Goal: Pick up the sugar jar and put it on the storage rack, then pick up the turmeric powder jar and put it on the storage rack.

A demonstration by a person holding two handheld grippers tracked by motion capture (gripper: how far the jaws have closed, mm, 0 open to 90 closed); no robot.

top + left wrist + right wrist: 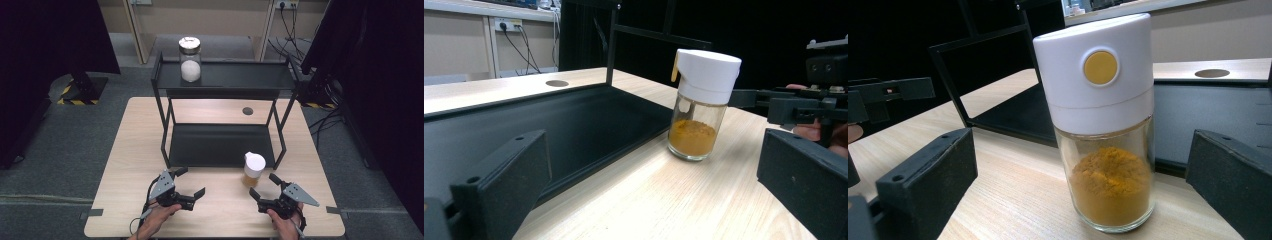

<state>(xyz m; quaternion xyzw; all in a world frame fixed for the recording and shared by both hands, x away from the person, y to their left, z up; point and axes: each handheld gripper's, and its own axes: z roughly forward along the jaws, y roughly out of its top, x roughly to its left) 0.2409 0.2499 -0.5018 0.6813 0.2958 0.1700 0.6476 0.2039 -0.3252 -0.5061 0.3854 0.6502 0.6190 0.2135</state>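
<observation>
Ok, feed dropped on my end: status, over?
Both grippers, left and right, open, empty. Spice jar upright on table, ahead of right gripper. Nothing between them.

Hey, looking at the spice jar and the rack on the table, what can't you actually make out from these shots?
- Spice jar: its far side is hidden in the right gripper view; the high view is too small for any lid detail.
- Tall jar on the rack's top shelf: its white contents are too small to identify.
- Right gripper: the high view hides its fingers' inner faces.
</observation>
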